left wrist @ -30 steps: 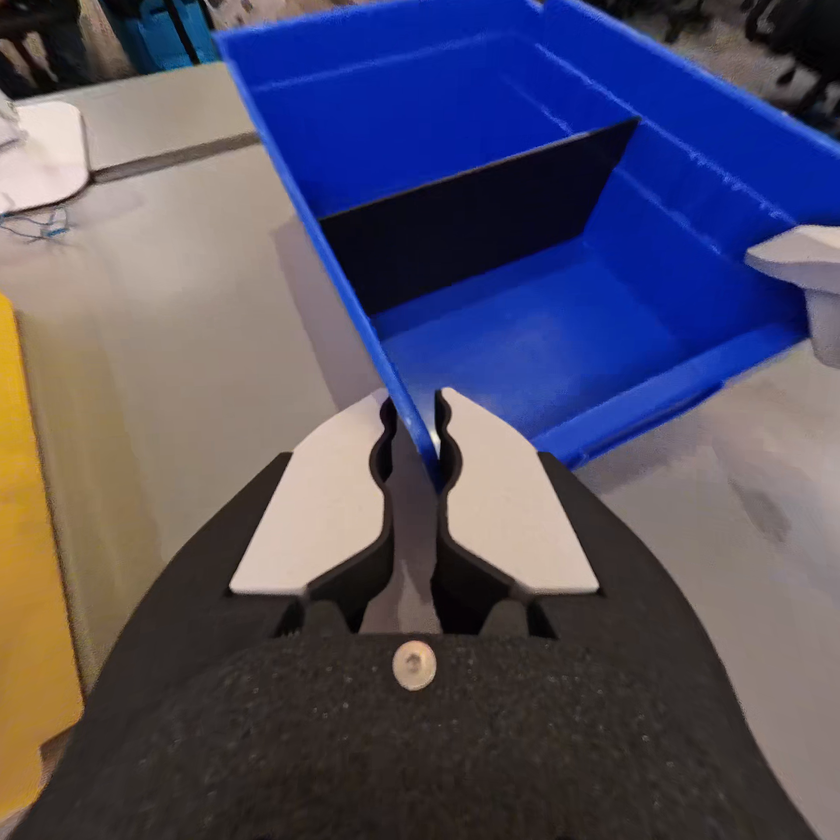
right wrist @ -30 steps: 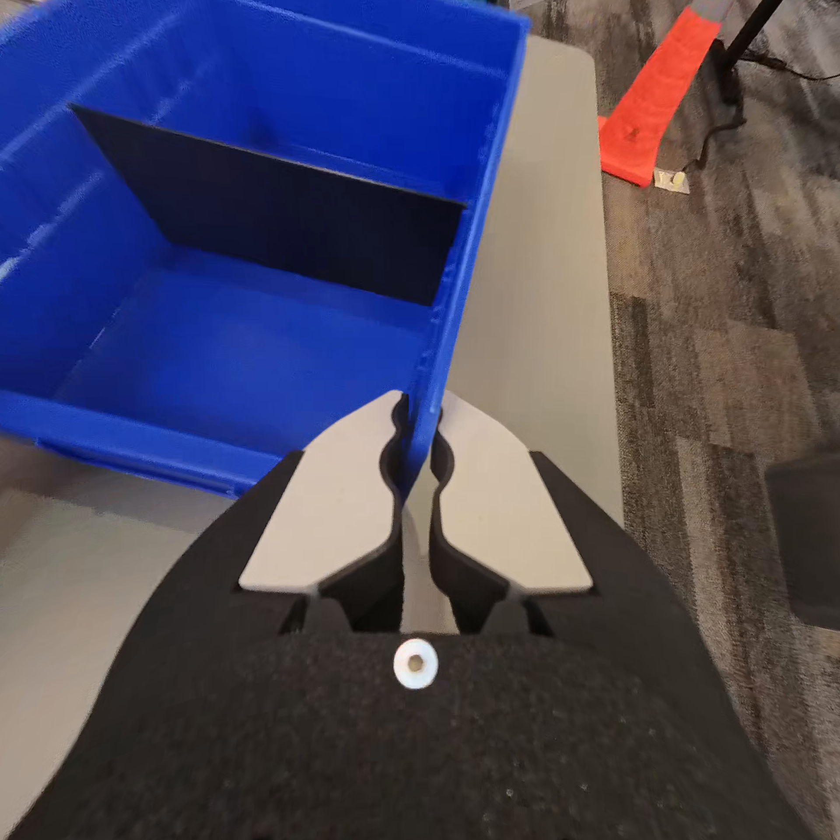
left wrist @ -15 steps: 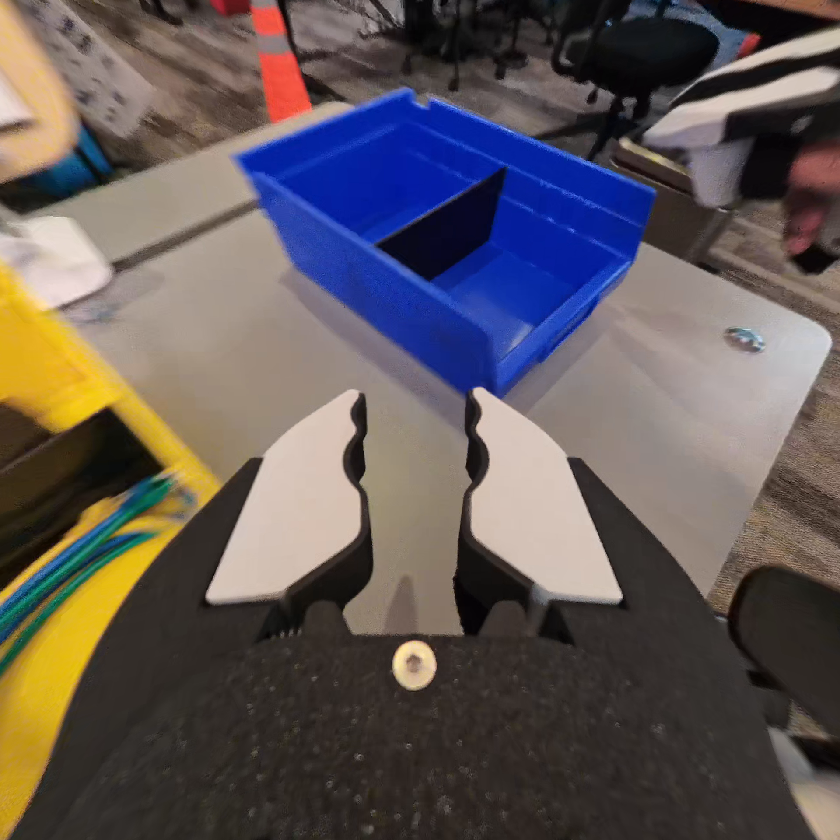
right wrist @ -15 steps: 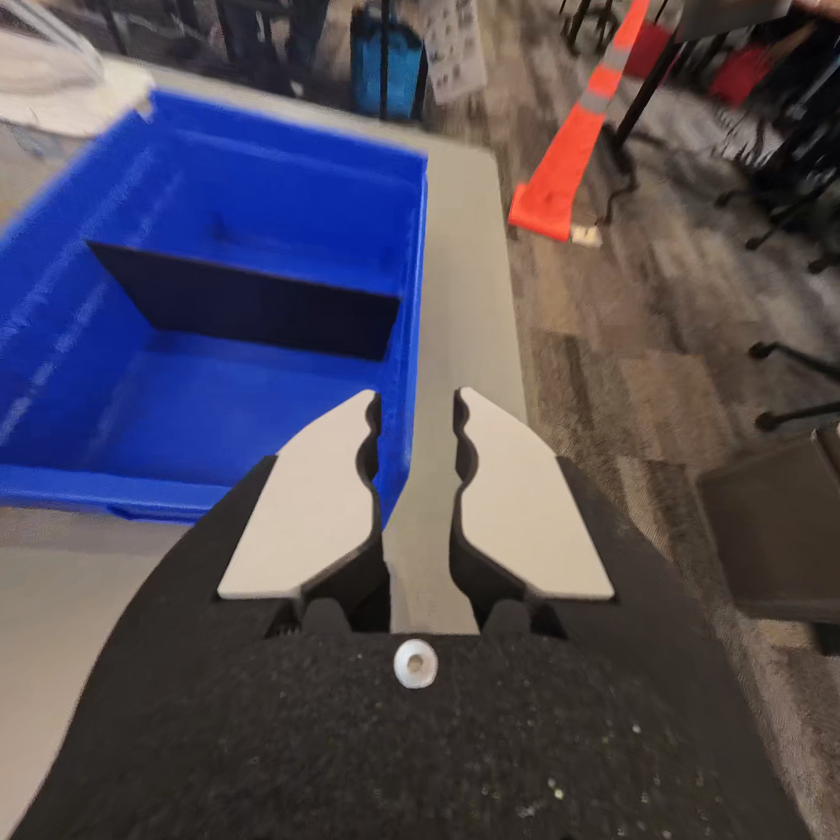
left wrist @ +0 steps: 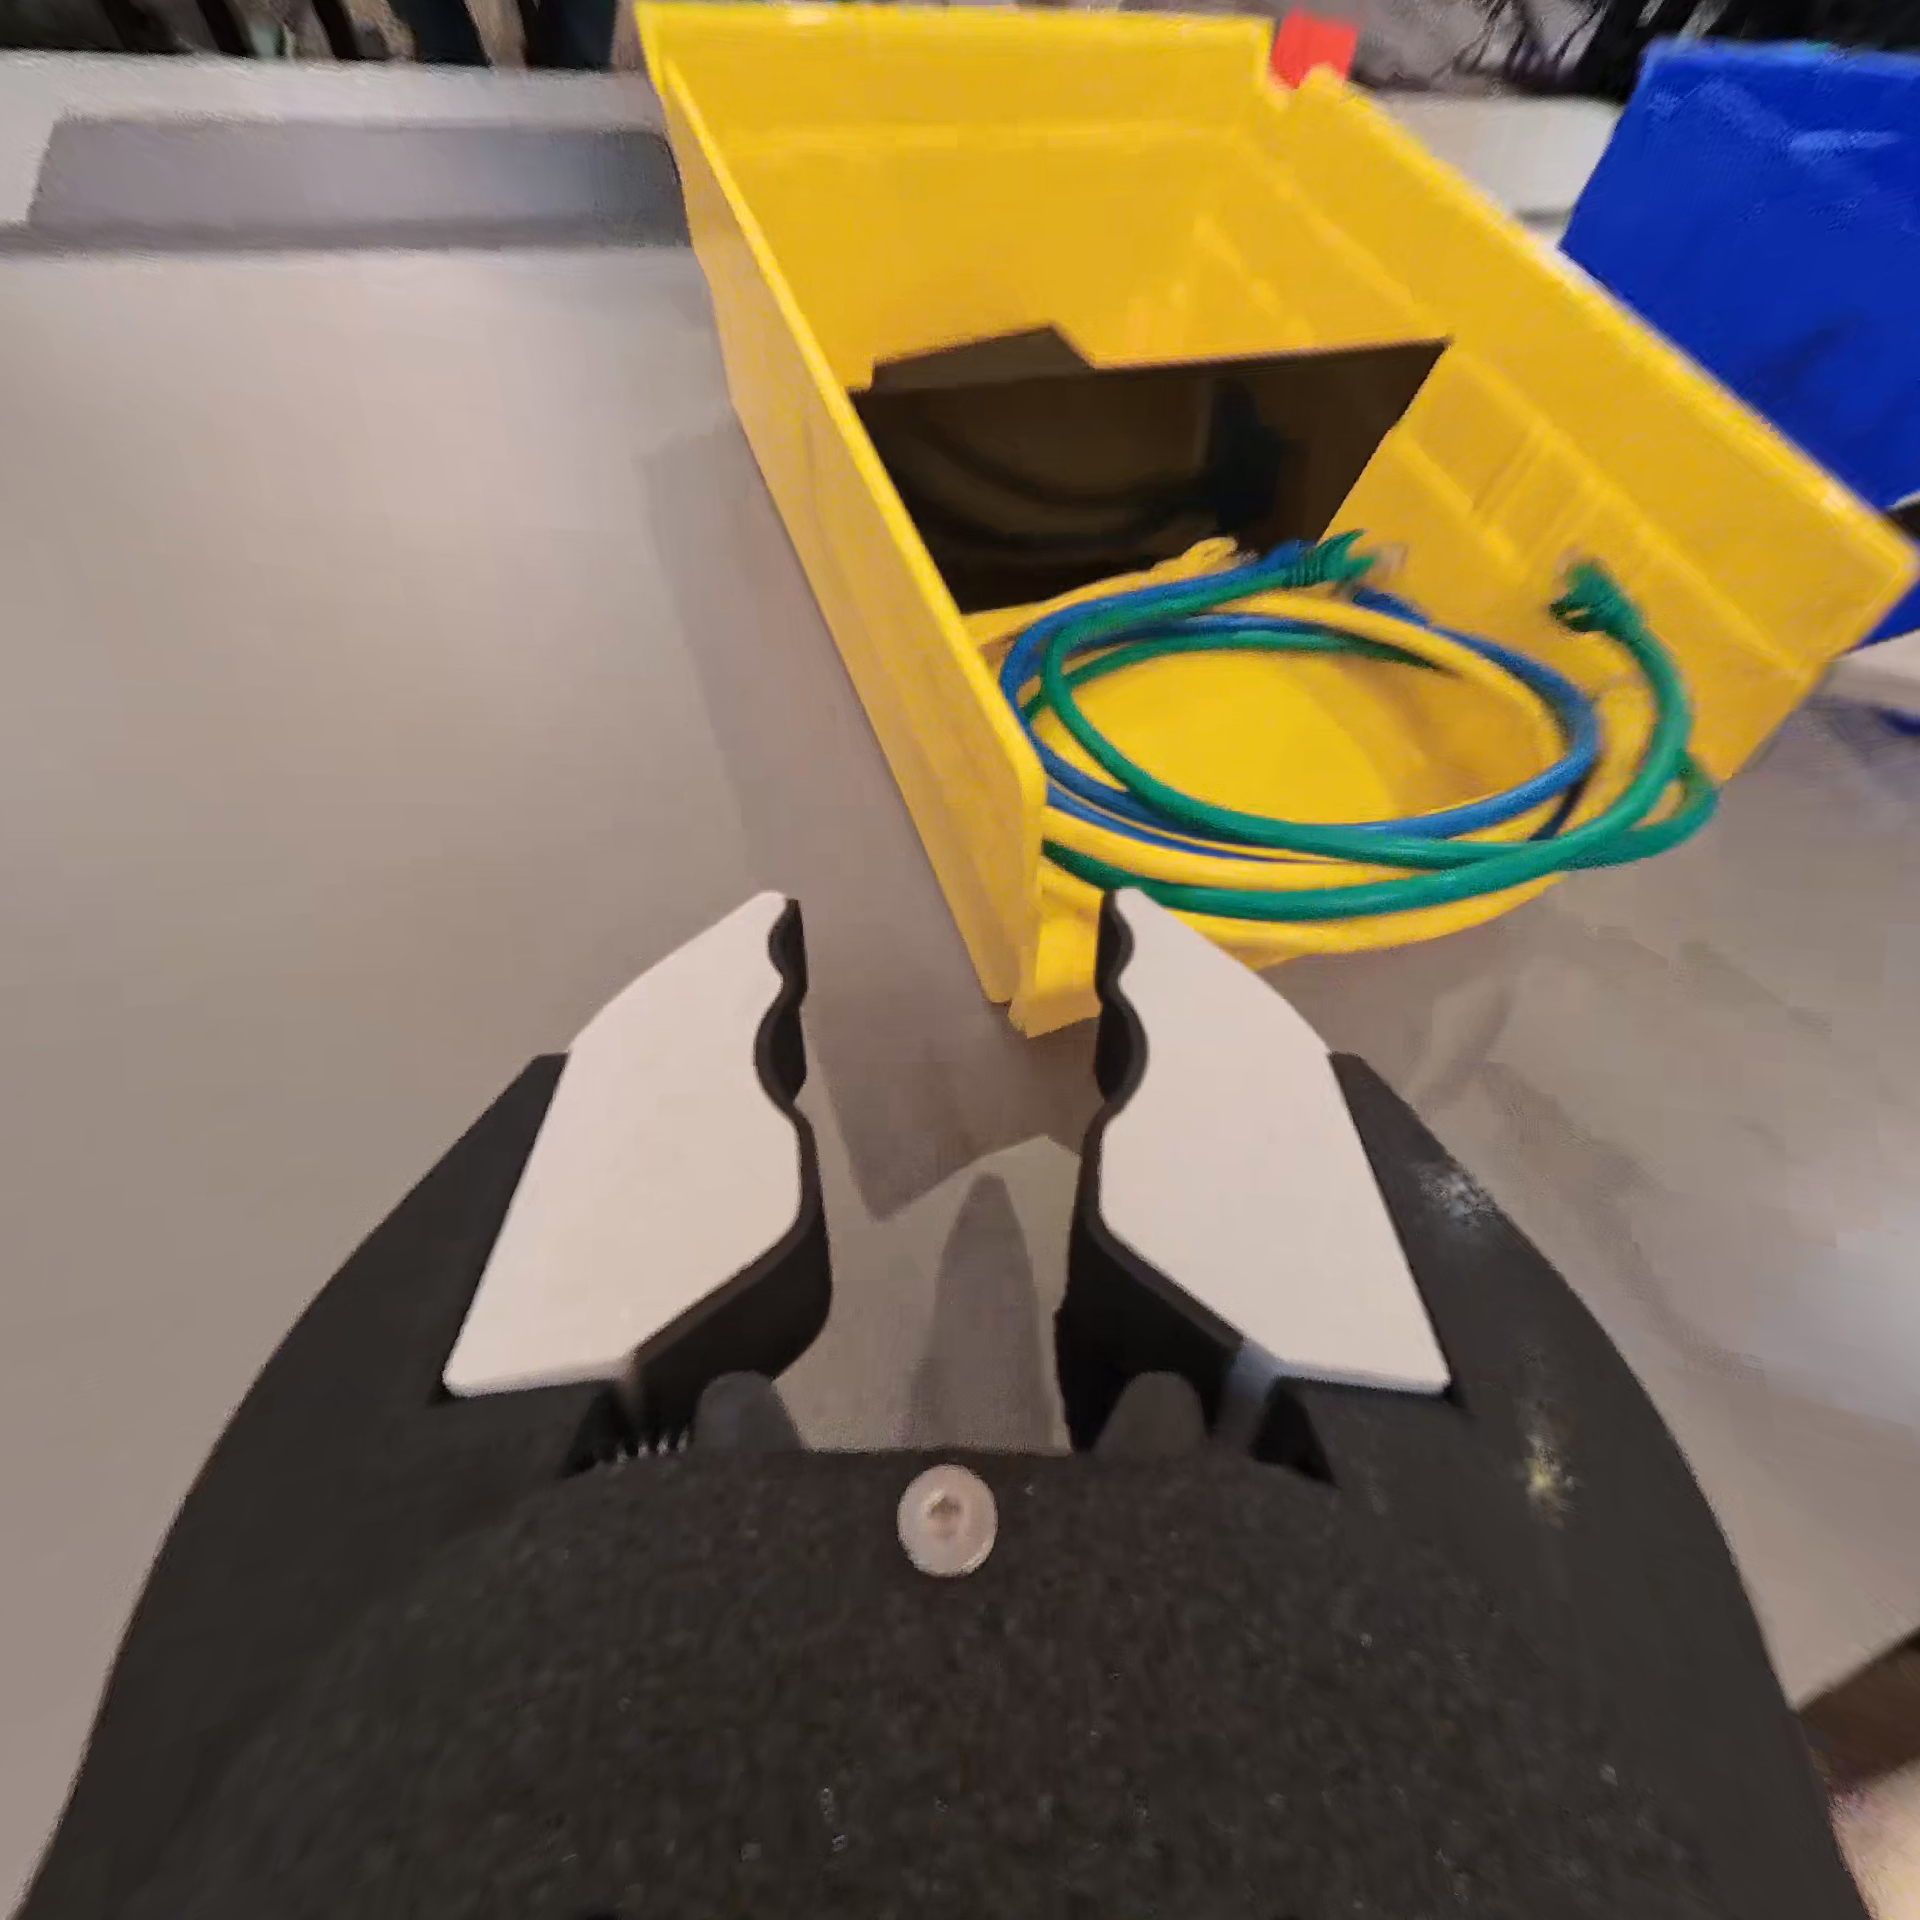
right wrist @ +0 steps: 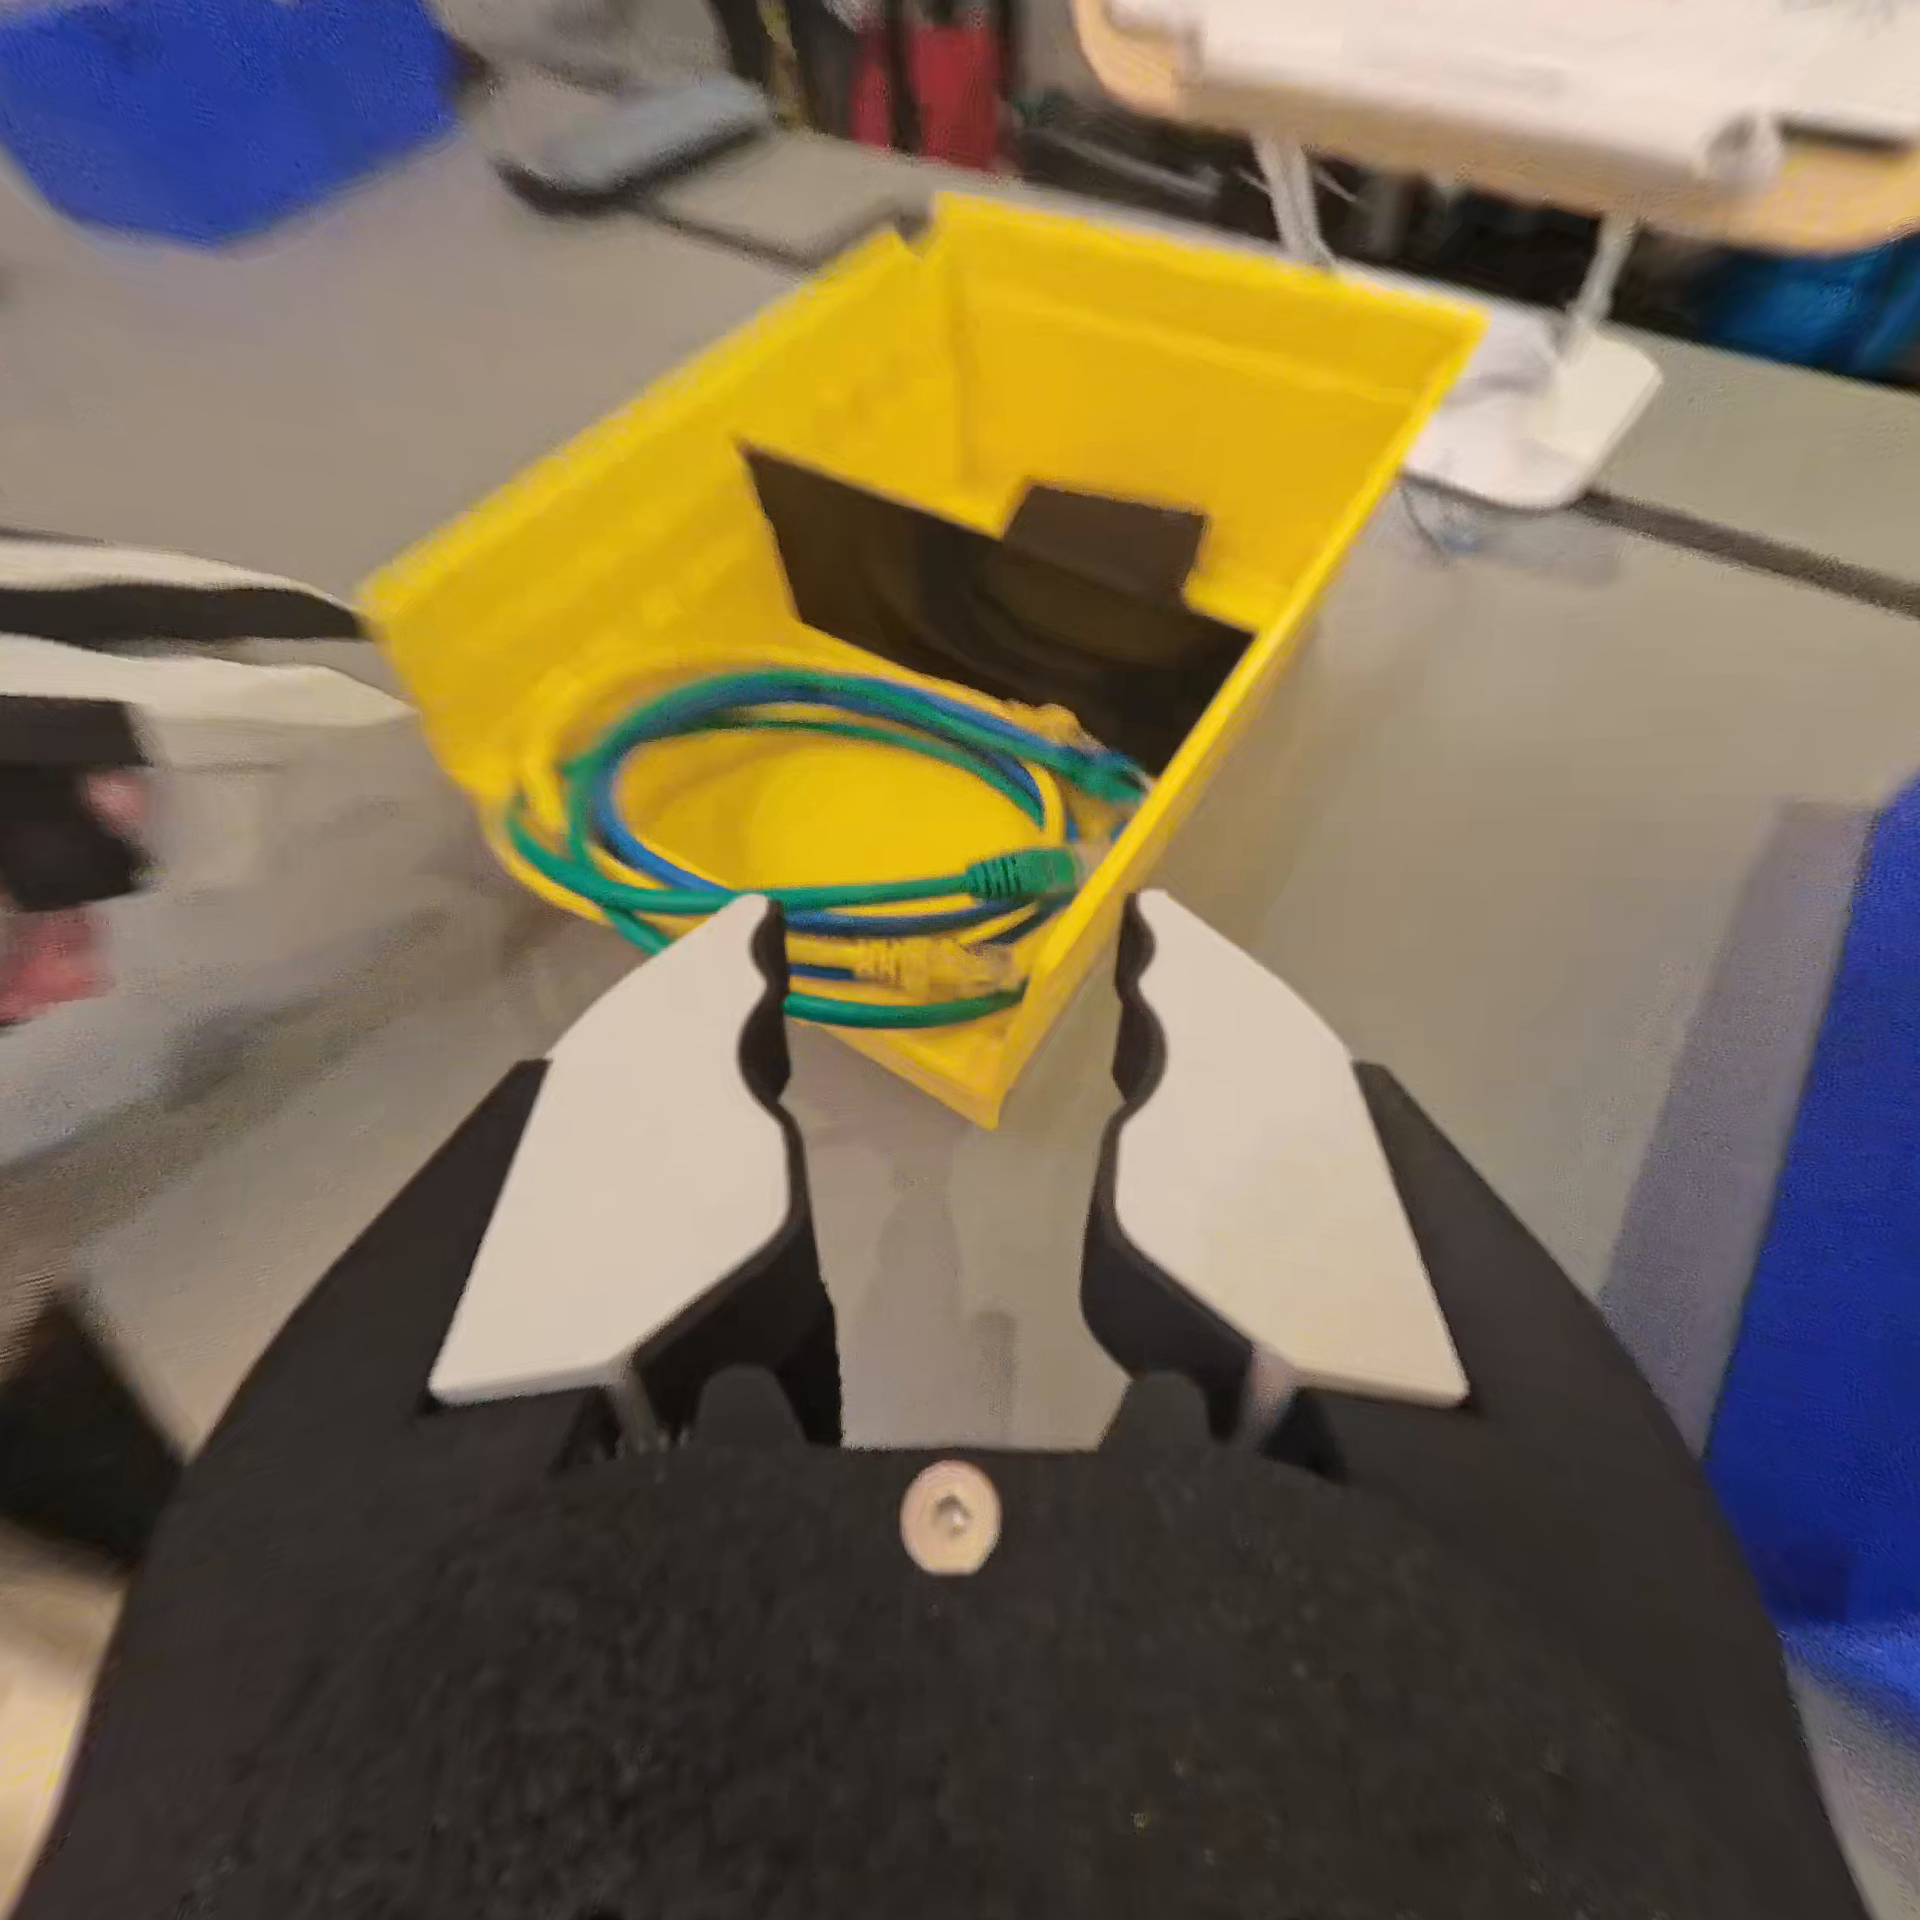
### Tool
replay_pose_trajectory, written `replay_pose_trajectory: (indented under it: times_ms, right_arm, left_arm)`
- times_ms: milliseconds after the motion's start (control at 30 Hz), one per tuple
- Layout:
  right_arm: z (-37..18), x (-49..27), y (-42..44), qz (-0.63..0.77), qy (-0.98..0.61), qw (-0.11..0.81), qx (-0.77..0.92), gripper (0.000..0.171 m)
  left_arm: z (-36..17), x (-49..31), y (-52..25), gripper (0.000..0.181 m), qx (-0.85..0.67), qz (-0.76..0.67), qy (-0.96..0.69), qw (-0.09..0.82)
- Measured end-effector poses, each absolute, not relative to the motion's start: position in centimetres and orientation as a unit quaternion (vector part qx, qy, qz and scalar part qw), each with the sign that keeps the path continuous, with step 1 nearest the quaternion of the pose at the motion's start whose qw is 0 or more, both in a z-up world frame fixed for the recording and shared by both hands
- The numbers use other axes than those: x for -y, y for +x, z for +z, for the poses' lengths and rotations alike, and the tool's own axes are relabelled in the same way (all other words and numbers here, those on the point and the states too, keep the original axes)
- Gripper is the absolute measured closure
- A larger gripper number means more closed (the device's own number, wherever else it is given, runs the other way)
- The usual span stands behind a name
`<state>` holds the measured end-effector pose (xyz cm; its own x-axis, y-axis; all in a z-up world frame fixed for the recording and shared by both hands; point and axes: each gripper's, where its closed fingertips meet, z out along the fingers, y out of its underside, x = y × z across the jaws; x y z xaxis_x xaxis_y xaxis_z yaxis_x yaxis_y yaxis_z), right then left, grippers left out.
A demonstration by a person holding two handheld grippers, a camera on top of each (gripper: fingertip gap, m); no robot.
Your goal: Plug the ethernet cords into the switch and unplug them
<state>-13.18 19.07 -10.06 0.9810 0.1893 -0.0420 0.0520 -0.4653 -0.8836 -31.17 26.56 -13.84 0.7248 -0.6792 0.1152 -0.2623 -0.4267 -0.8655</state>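
left gripper point(left wrist: 948, 914) and right gripper point(right wrist: 948, 914): fingers wide, holding nothing, above the grey worktop point(left wrist: 364, 623) short of the yellow bin point(left wrist: 935, 727). ethernet cords point(left wrist: 1351, 831) lie coiled in its near compartment behind the low front edge; no switch in view, so plugging looks not yet begun.

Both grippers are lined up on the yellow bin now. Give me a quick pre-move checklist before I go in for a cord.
1. Left gripper open and empty: ok.
2. Right gripper open and empty: ok.
3. Cords reachable: ok, coiled in the near compartment of the yellow bin, in front of the black divider.
4. A plug free to grasp: ok, a green plug lies on top of the coil.
5. Cords separate cleanly: not ok, green, blue and yellow loops overlap.
6. Switch located: cannot tell, none shows in either view; the compartment behind the divider is hidden.
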Motion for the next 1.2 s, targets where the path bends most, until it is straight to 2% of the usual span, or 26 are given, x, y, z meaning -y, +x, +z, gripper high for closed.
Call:
replay_pose_trajectory:
  times_ms: [67, 133, 167, 200, 300, 467, 633, 767, 967, 1067, 1200]
  right_arm:
    - [-13.3, -20.3, -12.2, -0.037, -0.87, 0.491, 0.024, 0.118]
    - [-14.7, -20.8, -11.0, -0.092, -0.872, 0.479, -0.029, 0.149]
    - [-14.9, -21.0, -11.2, -0.085, -0.867, 0.489, -0.039, 0.158]
    - [-14.8, -21.2, -11.0, -0.085, -0.861, 0.499, -0.051, 0.164]
    - [-14.8, -22.0, -10.7, -0.068, -0.857, 0.505, -0.075, 0.165]
    - [-12.6, -23.0, -12.3, -0.078, -0.83, 0.546, -0.079, 0.166]
    - [-9.4, -25.4, -18.6, -0.044, -0.802, 0.59, -0.076, 0.164]
    - [-8.9, -28.2, -25.2, -0.017, -0.802, 0.595, -0.058, 0.164]
    - [-13.1, -31.3, -33.9, -0.006, -0.832, 0.554, -0.021, 0.163]
    - [-14.7, -31.6, -35.9, 0.004, -0.829, 0.56, -0.01, 0.16]
    - [-14.5, -31.4, -37.0, 0.05, -0.825, 0.563, 0.015, 0.154]
  left_arm:
    - [-14.5, -27.3, -30.3, 0.132, -0.296, -0.228, -0.814, 0.445]
    - [-14.5, -28.1, -29.3, 0.158, -0.311, -0.22, -0.807, 0.451]
    - [-14.9, -28.5, -28.7, 0.168, -0.325, -0.213, -0.805, 0.448]
    - [-15.1, -28.9, -28.4, 0.171, -0.329, -0.203, -0.804, 0.452]
    - [-15.2, -29.6, -28.3, 0.173, -0.348, -0.151, -0.801, 0.464]
    - [-12.9, -30.8, -30.1, 0.176, -0.318, -0.164, -0.798, 0.485]
    - [-9.8, -33.3, -36.6, 0.177, -0.277, -0.156, -0.791, 0.522]
    - [-8.5, -35.7, -43.6, 0.178, -0.253, -0.122, -0.784, 0.553]
    - [-12.0, -39.3, -51.8, 0.179, -0.224, -0.085, -0.822, 0.517]
    - [-14.7, -40.3, -53.1, 0.179, -0.186, -0.122, -0.848, 0.481]
    - [-15.0, -40.7, -53.6, 0.176, -0.167, -0.132, -0.855, 0.473]
